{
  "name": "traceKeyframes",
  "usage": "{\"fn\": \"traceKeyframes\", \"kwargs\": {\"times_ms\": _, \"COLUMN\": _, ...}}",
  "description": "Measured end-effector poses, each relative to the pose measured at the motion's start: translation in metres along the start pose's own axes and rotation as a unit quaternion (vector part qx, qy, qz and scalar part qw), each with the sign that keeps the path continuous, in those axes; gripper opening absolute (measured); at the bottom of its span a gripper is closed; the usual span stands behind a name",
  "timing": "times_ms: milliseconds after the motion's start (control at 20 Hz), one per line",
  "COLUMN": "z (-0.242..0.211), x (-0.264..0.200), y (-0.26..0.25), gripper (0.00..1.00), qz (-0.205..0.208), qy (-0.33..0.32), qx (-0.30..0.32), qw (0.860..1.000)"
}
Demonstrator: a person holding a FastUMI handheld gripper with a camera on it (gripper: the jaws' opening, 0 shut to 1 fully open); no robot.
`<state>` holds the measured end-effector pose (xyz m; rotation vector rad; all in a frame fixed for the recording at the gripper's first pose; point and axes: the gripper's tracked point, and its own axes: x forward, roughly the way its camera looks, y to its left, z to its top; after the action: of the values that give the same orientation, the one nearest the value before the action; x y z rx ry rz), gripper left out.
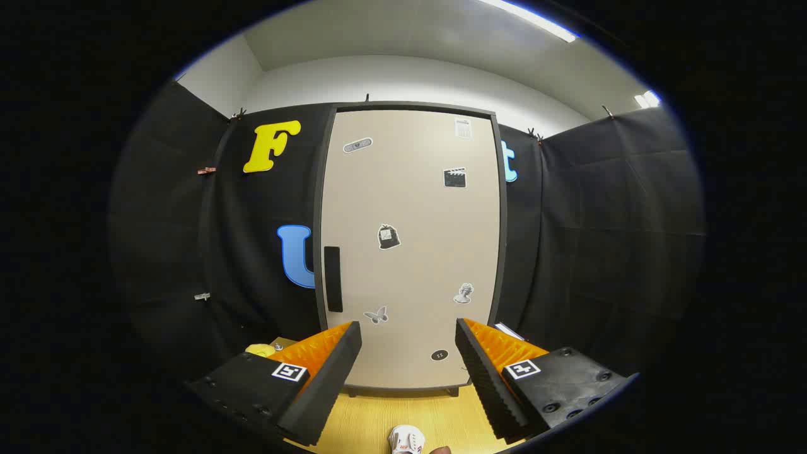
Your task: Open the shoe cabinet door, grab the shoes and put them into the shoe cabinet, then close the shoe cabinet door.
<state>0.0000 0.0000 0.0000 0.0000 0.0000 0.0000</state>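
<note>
1. Straight ahead of my fingers stands the shoe cabinet (410,246), tall and narrow, against the black cloth wall (605,239).
2. Its beige door (416,214) is closed, sitting flush inside a dark frame.
3. A black vertical handle (332,279) sits on the door's left side, about level with the middle of the door and just above my left finger's tip.
4. Several small stickers (389,236) are scattered over the door face: one near the middle, one near the top left, two toward the top right, a butterfly shape low on the left, a bust shape low on the right, and a dark oval near the bottom.
5. My gripper (408,378) is spread wide, holding nothing; the door's lower part shows in the gap between the fingers.
6. Both fingers (328,384) have black ribbed pads with orange bodies behind them, and neither touches the cabinet, which lies beyond the tips.
7. Below me is a yellow wooden floor (372,422) that runs up to the cabinet's base.
8. One white shoe (406,438) with some orange-red detail lies on that floor between my fingers and nearer to me than their tips; only part of it shows.
9. Something small and yellow (259,349) lies on the floor to the left of the cabinet, just past my left finger; I cannot tell what it is.
</note>
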Motion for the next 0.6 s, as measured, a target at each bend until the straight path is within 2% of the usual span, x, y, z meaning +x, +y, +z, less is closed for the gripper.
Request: {"fn": "traceKeyframes", "kwargs": {"times_ms": 600, "z": -0.0001, "x": 0.0023, "y": 0.0018, "gripper": 0.98, "qz": -0.003, "qy": 0.001, "qx": 0.000, "qw": 1.000}}
